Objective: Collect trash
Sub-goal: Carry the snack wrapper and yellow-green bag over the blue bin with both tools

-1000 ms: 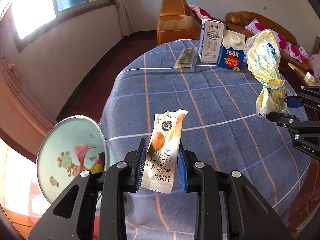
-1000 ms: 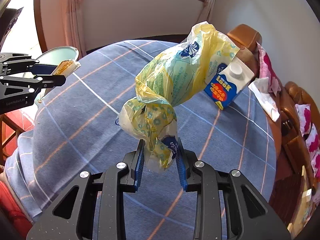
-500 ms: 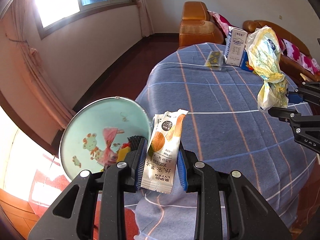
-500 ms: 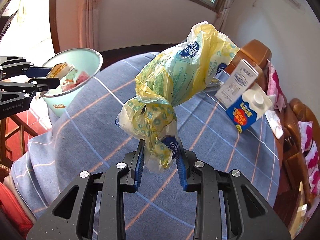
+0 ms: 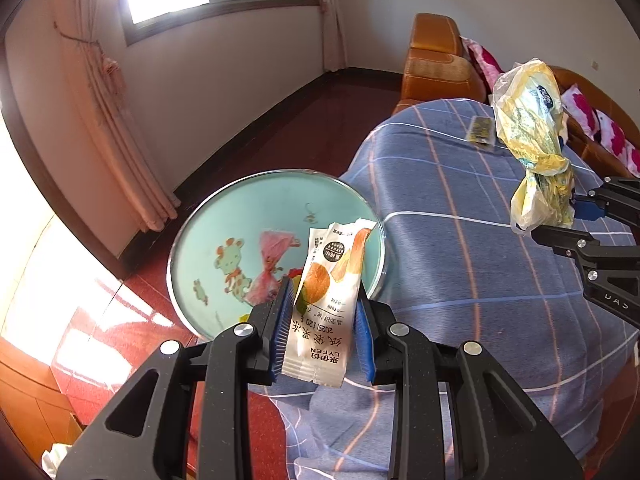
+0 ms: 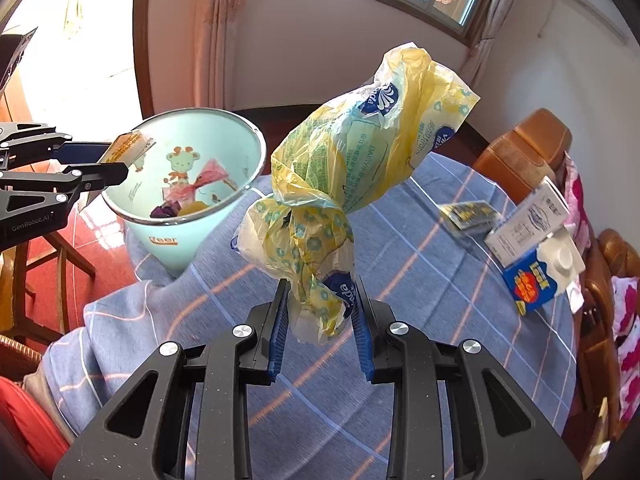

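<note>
The left gripper (image 5: 323, 328) is closed, and its blue pads (image 5: 283, 326) press a white wrapper (image 5: 328, 300) from both sides; the wrapper stands upright between them. The right gripper (image 6: 320, 320) is also closed, and its pads (image 6: 280, 326) clamp the lower end of a yellow bag (image 6: 352, 184). Both grippers are held in the air, well apart from each other.

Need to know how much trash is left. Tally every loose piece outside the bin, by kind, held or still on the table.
Snack wrapper, held in the left tongs: 1
Yellow plastic bag, held in the right tongs: 1
Cartons on the table, white carton and blue Look carton: 2
Flat yellow-and-black packet on the table: 1
Total: 5
</note>
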Available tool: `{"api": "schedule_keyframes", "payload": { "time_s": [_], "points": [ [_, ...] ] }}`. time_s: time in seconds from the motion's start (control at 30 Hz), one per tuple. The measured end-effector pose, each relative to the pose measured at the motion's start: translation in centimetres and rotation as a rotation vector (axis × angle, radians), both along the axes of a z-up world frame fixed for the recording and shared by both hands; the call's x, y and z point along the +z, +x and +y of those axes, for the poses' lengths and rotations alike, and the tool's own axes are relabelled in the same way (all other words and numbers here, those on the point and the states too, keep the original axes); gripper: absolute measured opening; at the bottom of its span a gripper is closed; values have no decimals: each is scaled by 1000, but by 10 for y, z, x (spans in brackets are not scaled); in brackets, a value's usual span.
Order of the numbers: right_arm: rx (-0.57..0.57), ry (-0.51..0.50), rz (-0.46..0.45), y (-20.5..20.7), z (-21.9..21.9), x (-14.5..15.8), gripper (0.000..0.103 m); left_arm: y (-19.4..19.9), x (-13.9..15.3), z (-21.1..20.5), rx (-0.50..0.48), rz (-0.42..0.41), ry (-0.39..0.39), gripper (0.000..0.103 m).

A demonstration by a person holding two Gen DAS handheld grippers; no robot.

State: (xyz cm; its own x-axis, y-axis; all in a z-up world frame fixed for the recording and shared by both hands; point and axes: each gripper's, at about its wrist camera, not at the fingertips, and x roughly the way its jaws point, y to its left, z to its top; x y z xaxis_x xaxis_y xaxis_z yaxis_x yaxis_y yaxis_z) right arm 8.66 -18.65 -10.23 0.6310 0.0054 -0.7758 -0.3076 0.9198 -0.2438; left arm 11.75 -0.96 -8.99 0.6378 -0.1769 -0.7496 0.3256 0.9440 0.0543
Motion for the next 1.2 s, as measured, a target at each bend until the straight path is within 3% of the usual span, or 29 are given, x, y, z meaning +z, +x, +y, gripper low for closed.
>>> {"api": "schedule_keyframes", "payload": {
  "time_s": [0.57, 1.2],
  "points": [
    [109, 25, 26, 49, 74, -10, 30, 29, -7, 53, 123, 12, -19, 29],
    [149, 47, 88, 96, 113, -33, 30, 75, -27, 48, 156, 53, 10, 29]
  ]
}}
